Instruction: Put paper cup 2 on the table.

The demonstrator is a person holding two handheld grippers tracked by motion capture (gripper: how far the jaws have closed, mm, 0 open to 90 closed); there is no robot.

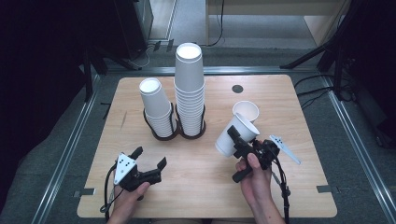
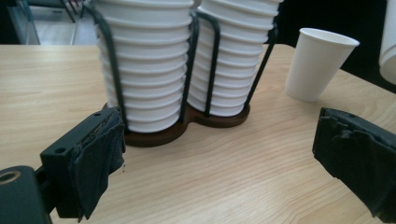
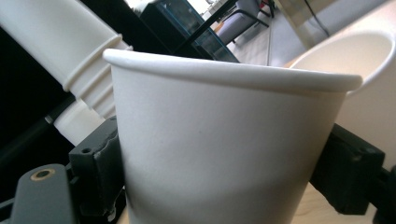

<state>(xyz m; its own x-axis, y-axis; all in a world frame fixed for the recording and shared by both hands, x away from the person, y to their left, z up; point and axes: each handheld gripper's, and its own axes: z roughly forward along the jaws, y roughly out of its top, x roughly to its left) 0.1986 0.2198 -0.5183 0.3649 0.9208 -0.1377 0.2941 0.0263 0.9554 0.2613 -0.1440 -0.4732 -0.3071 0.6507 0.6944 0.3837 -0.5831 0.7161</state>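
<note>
The right gripper is pinching a white paper cup by its sides, holding it tilted above the table, at about four o'clock from the cup holder. The left gripper is hovering at seven o'clock from the holder, jaws spread wide with nothing between them.

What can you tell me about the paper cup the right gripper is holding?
The held cup is plain white, paper by its look, with a rolled rim and tapered wall, and it looks undented. The right gripper clamps its wall from both sides, holding it tilted above the table, mouth toward the upright single cup just behind it. Its inside looks empty.
</note>
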